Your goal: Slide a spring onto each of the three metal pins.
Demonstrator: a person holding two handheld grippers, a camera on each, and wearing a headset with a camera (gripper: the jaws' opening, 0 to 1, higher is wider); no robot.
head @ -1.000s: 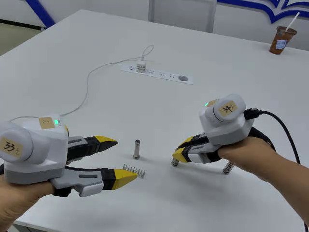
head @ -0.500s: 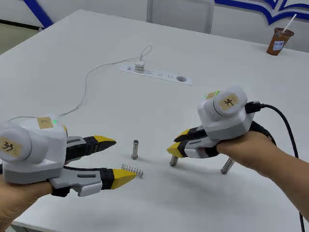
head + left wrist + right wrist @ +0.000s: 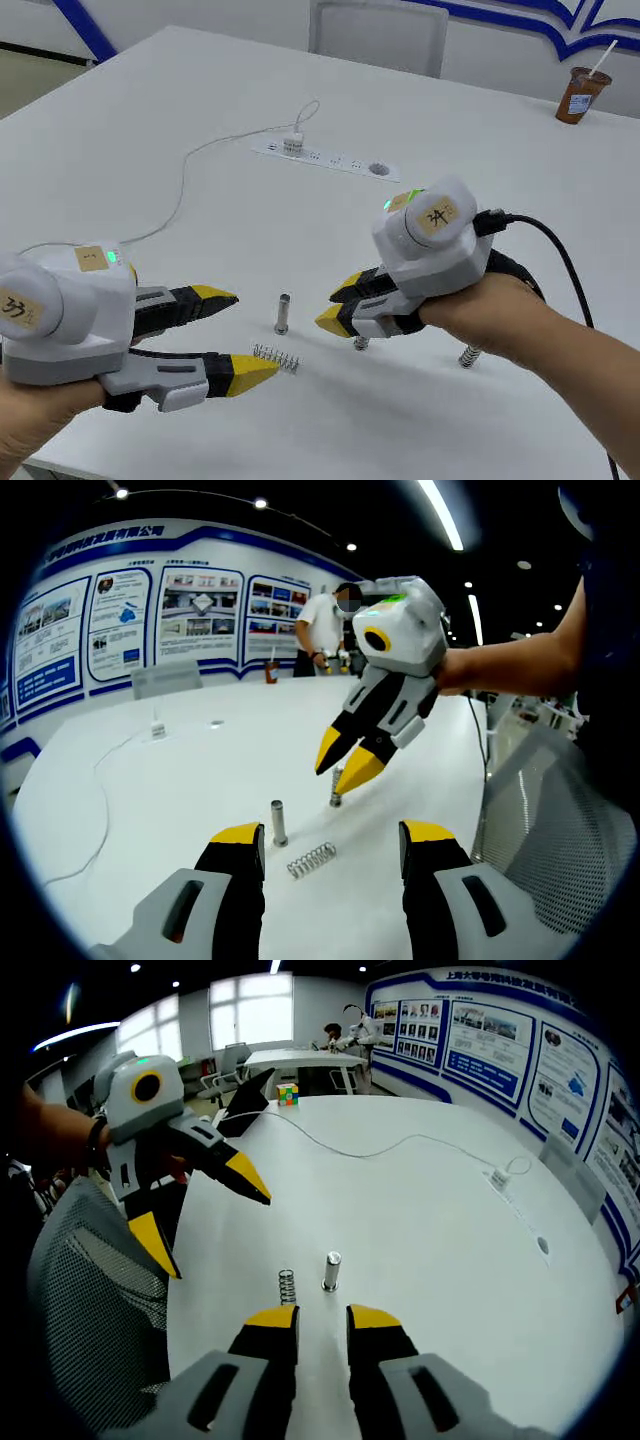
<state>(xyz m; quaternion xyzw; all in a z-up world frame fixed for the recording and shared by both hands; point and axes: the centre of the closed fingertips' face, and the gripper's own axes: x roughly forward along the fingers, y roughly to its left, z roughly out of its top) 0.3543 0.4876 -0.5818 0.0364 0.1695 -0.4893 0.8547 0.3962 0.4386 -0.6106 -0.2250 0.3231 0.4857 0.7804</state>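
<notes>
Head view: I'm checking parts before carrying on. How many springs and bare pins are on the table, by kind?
Upright springs: 2
Flat spring: 1
Bare pin: 1
Total: 4

Left gripper (image 3: 255, 330) held low at the left, pointing right, jaws spread wide; right gripper (image 3: 330, 308) higher, tipped down and leftward, jaws only narrowly apart.

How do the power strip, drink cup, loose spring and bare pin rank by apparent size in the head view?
1. power strip, longest though far off.
2. drink cup, farthest away.
3. loose spring and bare pin: too alike to rank, both near and thin.
</notes>
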